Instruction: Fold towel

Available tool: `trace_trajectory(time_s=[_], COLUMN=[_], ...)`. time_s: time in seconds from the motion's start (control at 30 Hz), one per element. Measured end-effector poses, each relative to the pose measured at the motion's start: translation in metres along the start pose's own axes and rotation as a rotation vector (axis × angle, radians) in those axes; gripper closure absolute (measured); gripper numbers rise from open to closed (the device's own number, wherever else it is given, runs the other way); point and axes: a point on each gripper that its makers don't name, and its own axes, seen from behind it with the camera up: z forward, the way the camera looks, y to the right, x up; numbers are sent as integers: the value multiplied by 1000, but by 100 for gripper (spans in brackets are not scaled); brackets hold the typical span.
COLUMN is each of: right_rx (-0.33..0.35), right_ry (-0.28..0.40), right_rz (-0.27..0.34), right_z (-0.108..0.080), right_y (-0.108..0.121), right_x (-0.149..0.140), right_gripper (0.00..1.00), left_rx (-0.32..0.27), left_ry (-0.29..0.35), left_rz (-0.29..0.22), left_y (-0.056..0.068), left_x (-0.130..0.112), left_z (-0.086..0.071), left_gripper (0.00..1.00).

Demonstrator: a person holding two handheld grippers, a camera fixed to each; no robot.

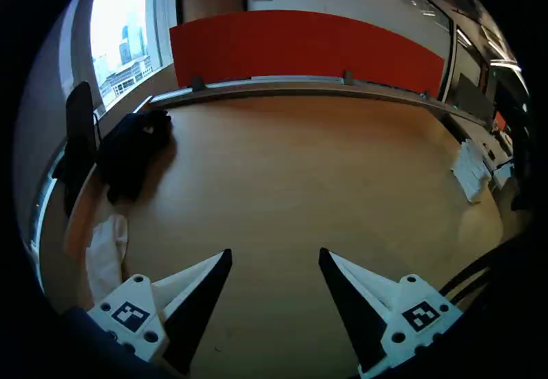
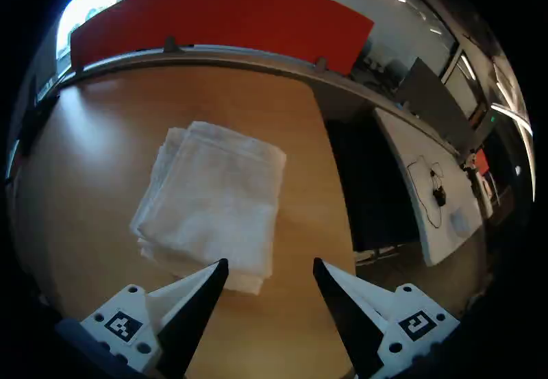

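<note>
A white towel (image 2: 212,201), folded into a thick stack, lies on the wooden table (image 2: 89,173) near its right edge. My right gripper (image 2: 268,268) hovers open just short of the stack's near edge, with nothing between its fingers. In the left gripper view the same folded towel (image 1: 471,168) shows small at the far right of the table (image 1: 288,173). My left gripper (image 1: 275,258) is open over bare wood, far from the towel. A second white cloth (image 1: 106,249) hangs at the table's left edge.
A black bag or garment (image 1: 131,149) lies at the table's far left, beside a dark chair (image 1: 77,139). A red divider panel (image 1: 308,46) runs along the back edge. Past the right edge there is a gap, then a white desk (image 2: 431,194) with cables.
</note>
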Motion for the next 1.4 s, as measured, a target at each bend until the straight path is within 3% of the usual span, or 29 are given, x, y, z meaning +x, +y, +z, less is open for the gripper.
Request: trace_trajectory(time_s=[0.2, 0.6, 1.2, 1.4], right_rx=[62, 116, 160, 155], right_ry=[49, 80, 13, 36], right_rz=[20, -15, -50, -44], right_z=[-5, -3, 23, 19], right_y=[-26, -65, -87, -86], right_x=[16, 34, 7, 14], right_gripper=[4, 4, 4, 4], left_rx=[-3, 3, 14, 18], left_ry=[2, 13, 10, 10], left_rz=[-10, -19, -13, -16], left_y=[-1, -6, -11, -13], left_x=[1, 4, 3, 3], left_z=[0, -3, -6, -5], left_gripper=[6, 6, 6, 6])
